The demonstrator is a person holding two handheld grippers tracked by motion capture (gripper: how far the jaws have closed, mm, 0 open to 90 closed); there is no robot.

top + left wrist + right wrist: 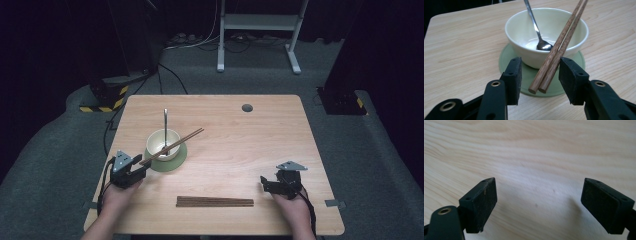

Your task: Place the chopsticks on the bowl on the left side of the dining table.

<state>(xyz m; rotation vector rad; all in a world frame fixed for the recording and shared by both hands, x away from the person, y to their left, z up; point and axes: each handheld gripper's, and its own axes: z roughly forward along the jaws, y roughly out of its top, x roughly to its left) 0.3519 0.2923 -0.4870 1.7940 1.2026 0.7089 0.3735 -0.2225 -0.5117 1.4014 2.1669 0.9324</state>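
A cream bowl (163, 142) (549, 27) stands on a green saucer (175, 161) (506, 62) at the table's left middle. A metal spoon (165, 125) (535, 27) leans in the bowl. One pair of brown chopsticks (180, 141) (559, 47) rests slanted across the bowl's rim. Its near ends lie between the pads of my open left gripper (144, 167) (540, 62), without visible contact. A second pair of chopsticks (215, 201) lies flat near the table's front edge. To its right, my right gripper (265, 183) (540, 182) hangs open over bare wood, holding nothing.
The wooden table (250, 145) has a dark round grommet (247, 107) at its back right. A white desk frame (260, 30) and cables stand on the grey floor behind the table. Black equipment with yellow-striped bases (107, 97) sits at the back left.
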